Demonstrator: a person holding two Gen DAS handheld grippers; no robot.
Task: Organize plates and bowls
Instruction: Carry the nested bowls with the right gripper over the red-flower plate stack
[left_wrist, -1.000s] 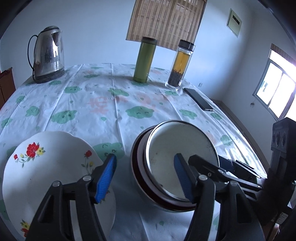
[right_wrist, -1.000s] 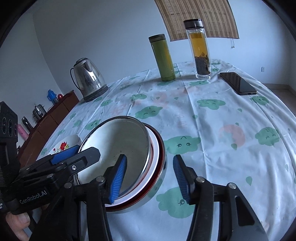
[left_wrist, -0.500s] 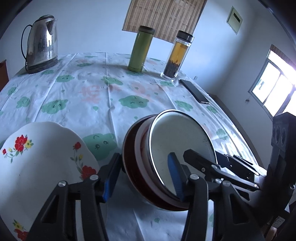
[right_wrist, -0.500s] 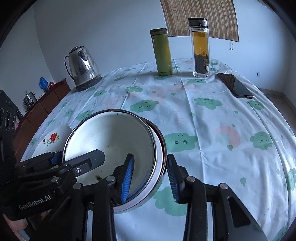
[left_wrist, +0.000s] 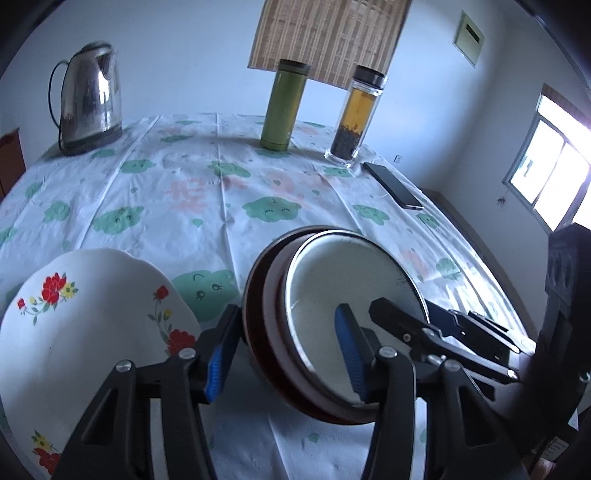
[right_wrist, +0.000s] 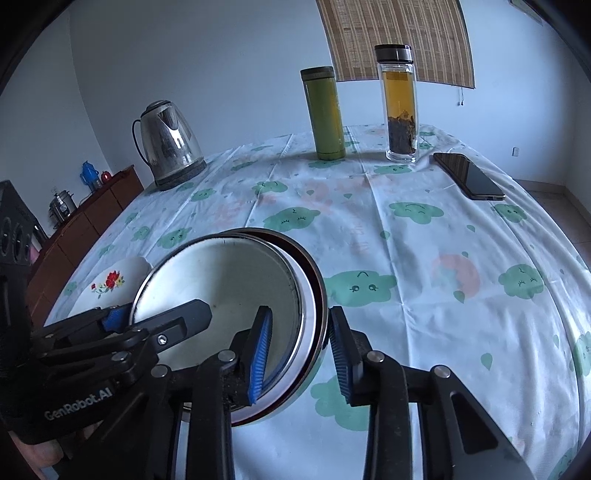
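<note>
A stack of nested bowls, a white metal-rimmed bowl inside a dark red one, is tilted above the tablecloth; it also shows in the right wrist view. My left gripper straddles its left rim, one pad outside and one inside. My right gripper straddles the right rim the same way. Both sets of jaws have narrowed onto the rim. A white plate with red flowers lies to the left of the stack, also in the right wrist view.
At the far side of the table stand a steel kettle, a green flask and a glass tea bottle. A black phone lies at the right. The table edge drops off to the right.
Both grippers have narrowed onto the rim of the bowl stack from opposite sides. The stack has tilted and lifted a little.
</note>
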